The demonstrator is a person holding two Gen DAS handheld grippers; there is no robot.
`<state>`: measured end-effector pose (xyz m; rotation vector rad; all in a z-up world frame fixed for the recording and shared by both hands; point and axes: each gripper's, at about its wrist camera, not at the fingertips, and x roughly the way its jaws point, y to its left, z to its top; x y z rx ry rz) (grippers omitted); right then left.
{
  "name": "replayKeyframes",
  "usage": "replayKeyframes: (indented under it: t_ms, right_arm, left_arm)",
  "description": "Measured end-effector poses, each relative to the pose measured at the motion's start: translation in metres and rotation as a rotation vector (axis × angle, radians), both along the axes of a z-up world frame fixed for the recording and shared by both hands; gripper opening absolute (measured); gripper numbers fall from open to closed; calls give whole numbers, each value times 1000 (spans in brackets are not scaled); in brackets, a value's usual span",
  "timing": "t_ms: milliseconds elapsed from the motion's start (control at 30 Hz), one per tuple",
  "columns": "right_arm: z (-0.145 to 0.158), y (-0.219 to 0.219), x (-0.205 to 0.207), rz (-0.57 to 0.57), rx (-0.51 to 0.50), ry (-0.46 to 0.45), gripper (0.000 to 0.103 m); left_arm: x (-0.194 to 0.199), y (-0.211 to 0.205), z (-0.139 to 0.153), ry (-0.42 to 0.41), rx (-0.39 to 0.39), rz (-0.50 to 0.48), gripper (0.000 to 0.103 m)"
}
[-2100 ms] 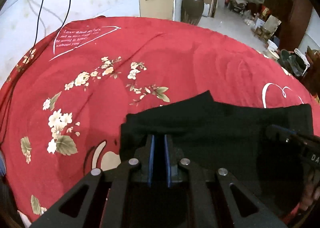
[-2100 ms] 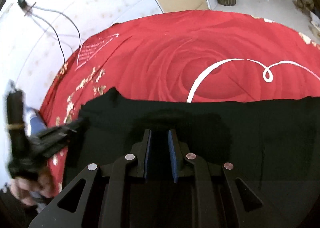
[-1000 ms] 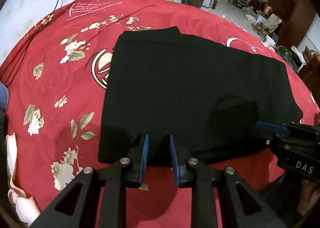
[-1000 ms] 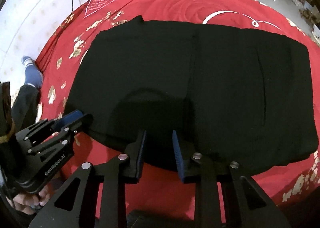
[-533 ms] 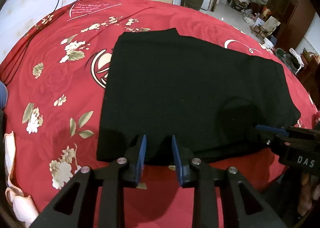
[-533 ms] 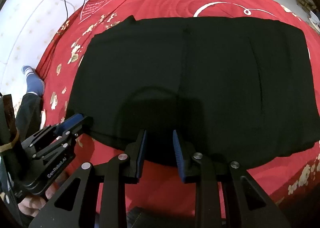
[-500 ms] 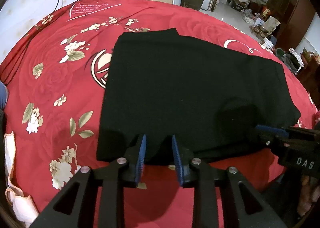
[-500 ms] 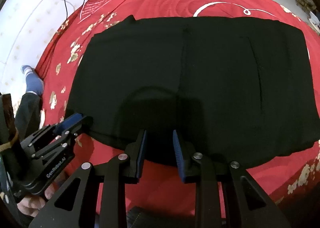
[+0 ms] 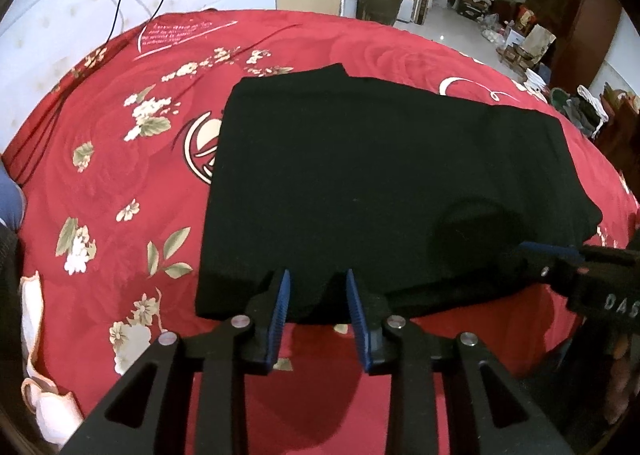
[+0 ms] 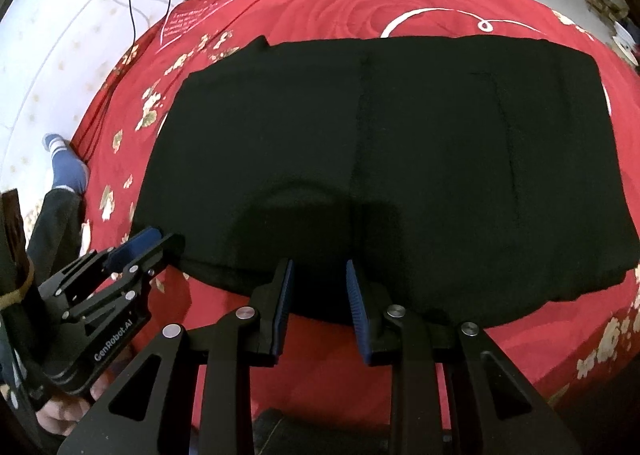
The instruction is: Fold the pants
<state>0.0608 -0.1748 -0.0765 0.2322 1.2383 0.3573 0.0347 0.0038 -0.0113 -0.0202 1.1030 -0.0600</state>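
Both claws are parted with nothing gripped: left gripper (image 9: 316, 297) has just been opening, right gripper (image 10: 319, 291) sits beside it. Black folded cloth pants (image 10: 380, 159) lie by the near edge of the red floral bedspread (image 9: 120, 159). Probably best backed off straight, fold left undisturbed.

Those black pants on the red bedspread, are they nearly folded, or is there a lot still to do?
One fold looks done: the black pants lie flat as a doubled rectangle on the red bedspread. Right now the left gripper has just been opening at the near edge, fabric between its blue pads but not pinched; the right gripper sits open at that edge too. Left, probably, is another fold to make it compact.
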Motion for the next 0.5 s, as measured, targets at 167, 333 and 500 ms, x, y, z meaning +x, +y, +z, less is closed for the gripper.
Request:
replayKeyframes:
  t_ms: [167,333,500]
  right_arm:
    - [9,-20,-8,-90,47,0,40]
    - [16,-44,-11,-208,49,10,54]
    - [28,-81,6,-388,89,29,57]
  left_arm:
    - [1,0,4,-18,6,5,32]
    - [3,5,6,-25,-3,27,32]
    - [4,7,3,-12,-9,40,32]
